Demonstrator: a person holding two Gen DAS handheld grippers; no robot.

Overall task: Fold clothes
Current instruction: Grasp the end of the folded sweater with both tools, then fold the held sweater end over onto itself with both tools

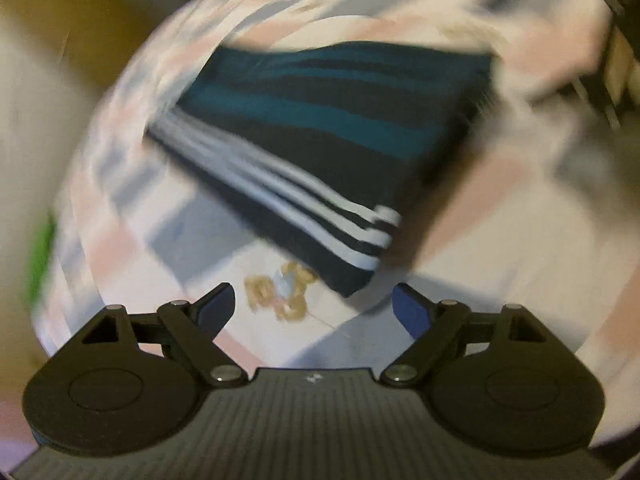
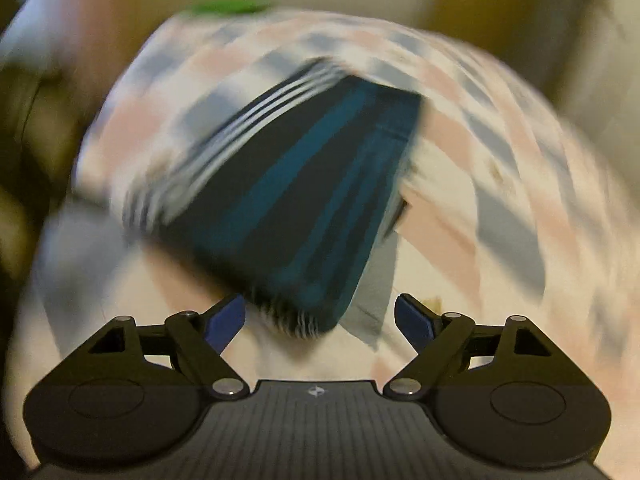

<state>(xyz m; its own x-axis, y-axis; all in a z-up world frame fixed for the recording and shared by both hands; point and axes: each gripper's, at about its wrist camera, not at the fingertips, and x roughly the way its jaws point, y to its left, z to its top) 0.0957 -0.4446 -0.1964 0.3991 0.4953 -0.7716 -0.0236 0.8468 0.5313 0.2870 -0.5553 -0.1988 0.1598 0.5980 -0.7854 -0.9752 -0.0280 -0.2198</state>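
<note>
A folded dark navy garment (image 1: pixel 320 140) with teal bands and white stripes along one edge lies flat on a bed sheet (image 1: pixel 500 220) patterned in pink, grey and white. It also shows in the right wrist view (image 2: pixel 296 200). My left gripper (image 1: pixel 314 308) is open and empty, just short of the garment's near corner. My right gripper (image 2: pixel 320 322) is open and empty, with the garment's near corner lying between its fingertips. Both views are blurred by motion.
A small tan and blue print (image 1: pixel 280 292) marks the sheet in front of the left gripper. Something green (image 2: pixel 232 2) sits at the bed's far edge. Dark furniture (image 1: pixel 616 60) stands at the upper right of the left wrist view.
</note>
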